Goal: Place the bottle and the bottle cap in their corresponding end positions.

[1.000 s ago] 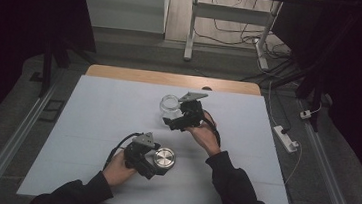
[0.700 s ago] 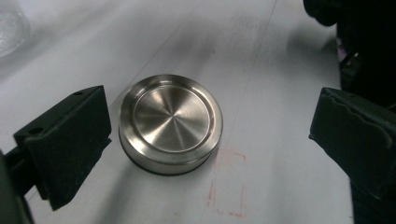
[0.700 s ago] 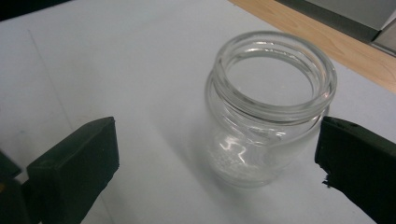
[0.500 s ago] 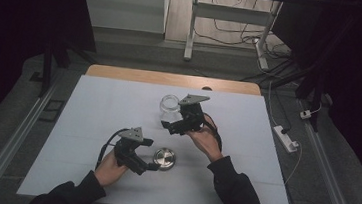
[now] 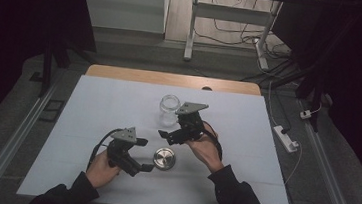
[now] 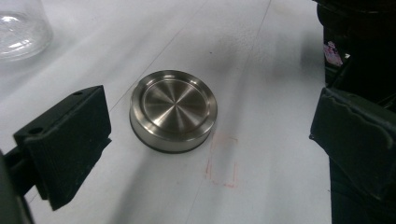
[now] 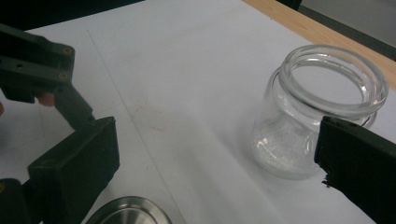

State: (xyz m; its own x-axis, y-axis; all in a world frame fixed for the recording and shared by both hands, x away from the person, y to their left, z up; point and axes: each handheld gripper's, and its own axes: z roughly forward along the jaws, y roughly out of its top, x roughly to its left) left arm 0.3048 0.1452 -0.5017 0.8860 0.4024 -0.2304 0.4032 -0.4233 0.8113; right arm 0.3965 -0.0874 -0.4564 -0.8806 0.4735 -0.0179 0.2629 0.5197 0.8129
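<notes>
The round steel lid (image 6: 173, 110) lies flat on the white table (image 5: 93, 103), near its front edge and free of both tools. The left gripper (image 5: 140, 154) sits just to the lid's left, its jaws spread wide with nothing between them. Farther back stands the open glass jar (image 7: 317, 112), upright and empty. The right gripper (image 5: 166, 132) hovers between jar and lid, jaws also parted, touching neither.

A lab – a covered table (image 5: 119, 101) under black drapes (image 5: 22, 11), cables (image 5: 235, 42) trailing on the far floor (image 5: 139, 40).
</notes>
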